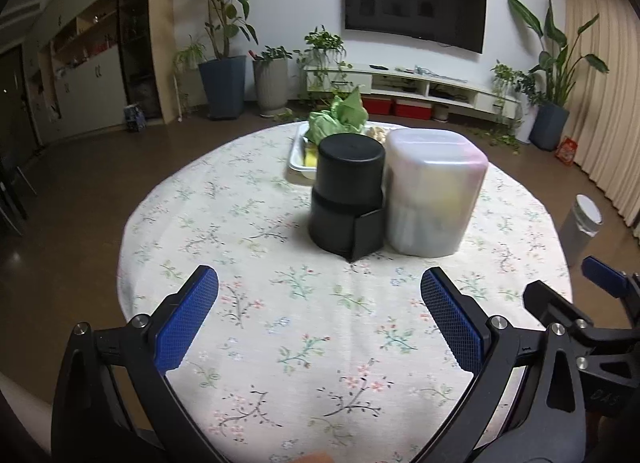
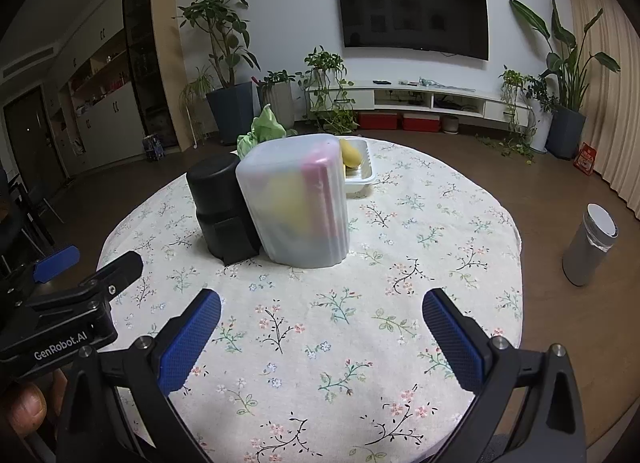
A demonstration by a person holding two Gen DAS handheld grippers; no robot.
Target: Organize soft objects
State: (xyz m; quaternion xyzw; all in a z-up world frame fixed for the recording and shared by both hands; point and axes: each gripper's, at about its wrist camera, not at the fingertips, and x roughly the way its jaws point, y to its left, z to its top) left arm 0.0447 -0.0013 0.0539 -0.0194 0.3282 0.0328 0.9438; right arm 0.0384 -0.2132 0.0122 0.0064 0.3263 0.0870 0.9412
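Note:
A frosted translucent container with yellow and pink things dimly showing inside stands mid-table, touching a black cylindrical container. Behind them a white tray holds a green leafy soft toy and other items. In the right wrist view I see the frosted container, black container, white tray, green toy and a yellow soft object in the tray. My left gripper is open and empty, short of the containers. My right gripper is open and empty too.
The round table has a floral cloth. A grey cylindrical bin stands on the floor to the right. My right gripper shows at the left wrist view's right edge; my left gripper shows at the right wrist view's left edge.

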